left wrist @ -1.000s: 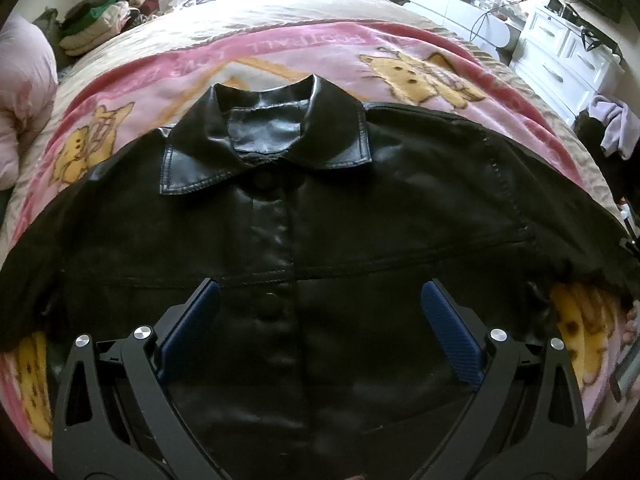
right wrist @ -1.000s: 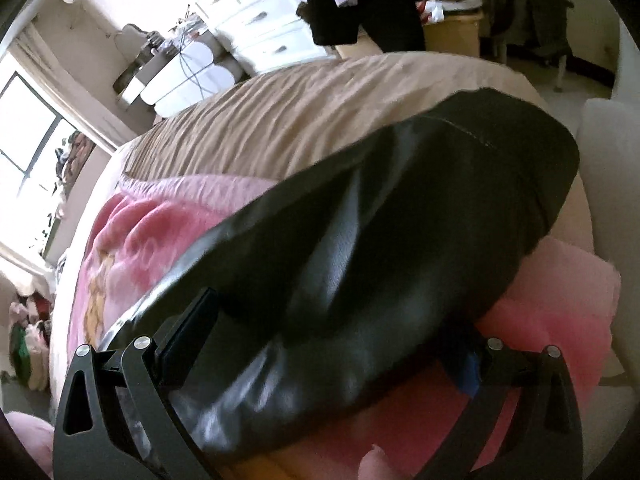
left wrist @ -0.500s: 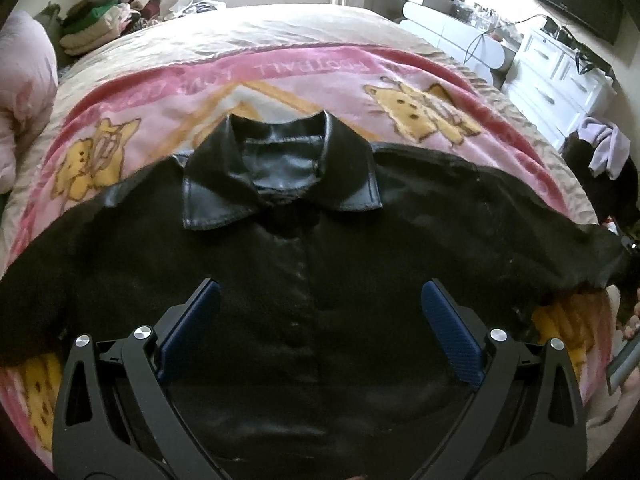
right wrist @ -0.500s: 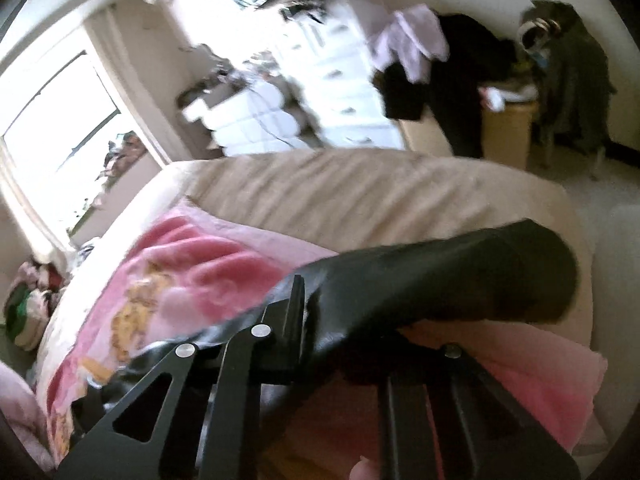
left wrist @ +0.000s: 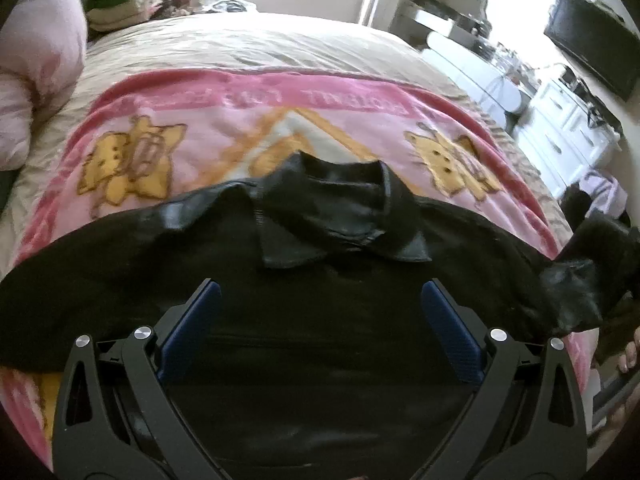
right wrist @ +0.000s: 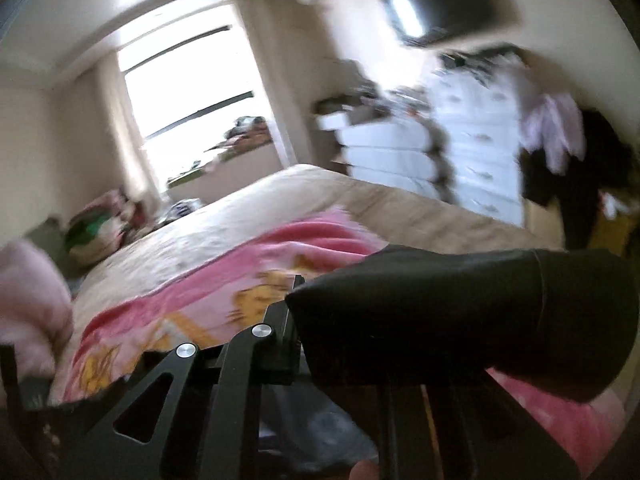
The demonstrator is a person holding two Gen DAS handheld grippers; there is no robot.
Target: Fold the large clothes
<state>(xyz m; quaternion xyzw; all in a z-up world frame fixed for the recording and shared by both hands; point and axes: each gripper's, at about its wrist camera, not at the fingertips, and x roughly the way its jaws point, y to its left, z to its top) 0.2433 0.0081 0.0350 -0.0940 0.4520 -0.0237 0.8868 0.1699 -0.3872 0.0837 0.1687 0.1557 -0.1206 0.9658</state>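
Observation:
A black leather jacket (left wrist: pixel 320 320) lies front up on the pink blanket (left wrist: pixel 240 128), collar (left wrist: pixel 340 208) pointing away from me, sleeves spread to both sides. My left gripper (left wrist: pixel 320 312) hovers open and empty over the jacket's chest, blue pads wide apart. My right gripper (right wrist: pixel 340 360) is shut on the jacket's right sleeve (right wrist: pixel 460 312) and holds it lifted above the bed; the cuff end sticks out to the right. The lifted sleeve also shows in the left wrist view (left wrist: pixel 592 256). The right wrist view is blurred.
A pink pillow (left wrist: pixel 36 80) lies at the bed's left. Piled clothes (left wrist: pixel 120 8) sit at the far left corner. A white dresser (left wrist: pixel 568 136) with hanging clothes stands to the right of the bed. A beige bedspread (left wrist: pixel 260 48) covers the far half.
My right gripper closed on the sleeve and lifted it, swinging up and left. My left gripper pulled back and up, so the jacket looks farther away.

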